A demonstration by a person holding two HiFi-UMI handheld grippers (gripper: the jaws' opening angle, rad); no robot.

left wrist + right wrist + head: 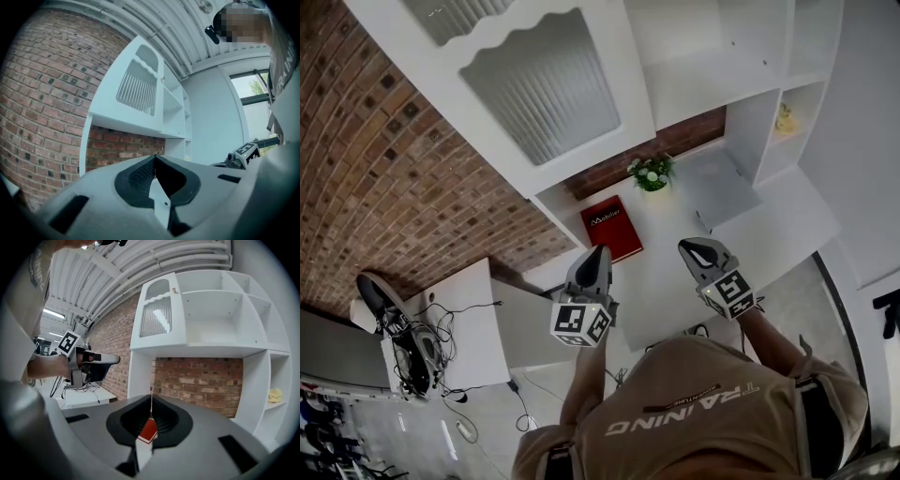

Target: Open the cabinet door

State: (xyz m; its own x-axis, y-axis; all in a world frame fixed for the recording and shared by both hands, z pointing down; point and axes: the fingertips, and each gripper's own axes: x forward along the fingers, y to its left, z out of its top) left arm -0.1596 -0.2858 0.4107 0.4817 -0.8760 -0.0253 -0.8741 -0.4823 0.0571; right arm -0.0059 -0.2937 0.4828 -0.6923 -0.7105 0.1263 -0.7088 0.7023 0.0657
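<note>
Cabinet door (157, 315): probably rigid and light; ribbed pane likely fragile.
Hold: small knob (174, 290), 1 o'clock on door.
Left gripper (155, 159): clenched, empty.
Right gripper (151, 398): clenched, empty.

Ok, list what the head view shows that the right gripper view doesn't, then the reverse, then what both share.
Head view only: the potted plant on the white desk, and the floor.
Right gripper view only: the ceiling pipes, plus a close look along the right tool, its jaws together with nothing gripped.
Both: the ribbed cabinet door, the yellow object in a side shelf, and the left tool.
</note>
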